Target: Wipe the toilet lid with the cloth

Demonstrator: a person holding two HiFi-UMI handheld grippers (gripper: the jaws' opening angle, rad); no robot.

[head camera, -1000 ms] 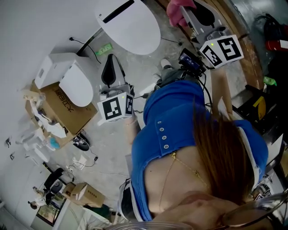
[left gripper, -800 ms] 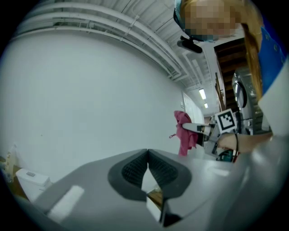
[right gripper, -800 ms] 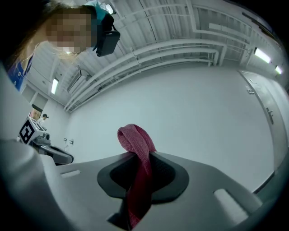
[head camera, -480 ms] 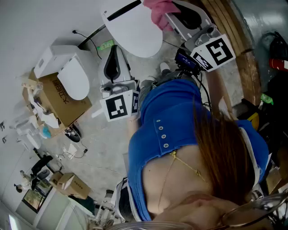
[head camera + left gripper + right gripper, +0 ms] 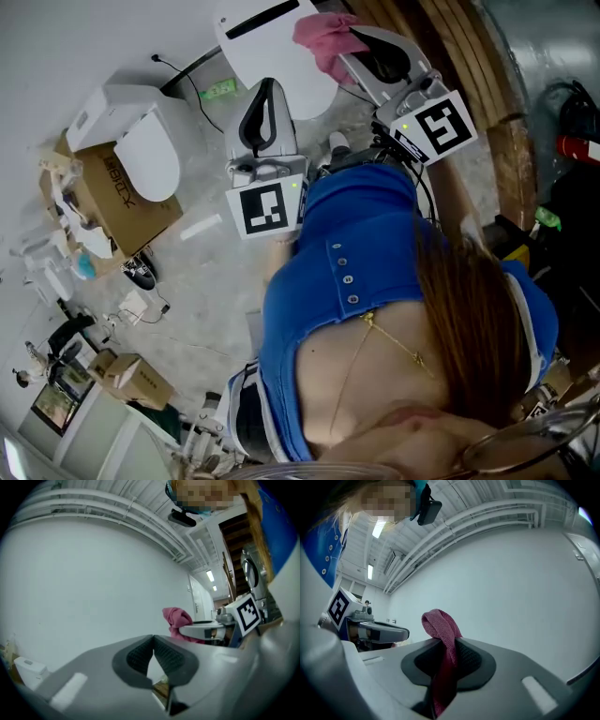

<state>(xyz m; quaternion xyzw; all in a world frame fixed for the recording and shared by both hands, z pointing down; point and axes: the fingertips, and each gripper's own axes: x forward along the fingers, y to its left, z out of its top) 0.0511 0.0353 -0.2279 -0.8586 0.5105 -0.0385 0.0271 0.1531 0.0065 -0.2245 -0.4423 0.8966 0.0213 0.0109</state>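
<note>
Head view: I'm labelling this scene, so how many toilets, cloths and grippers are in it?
Toilets: 2, front toilet and side toilet
Cloths: 1, pink cloth
Grippers: 2, left gripper and right gripper
Total: 5

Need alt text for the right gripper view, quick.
The right gripper is shut on a dark pink cloth, which bunches above the jaws and hangs down between them. Behind is a plain white wall; the left gripper shows at the left edge.
</note>
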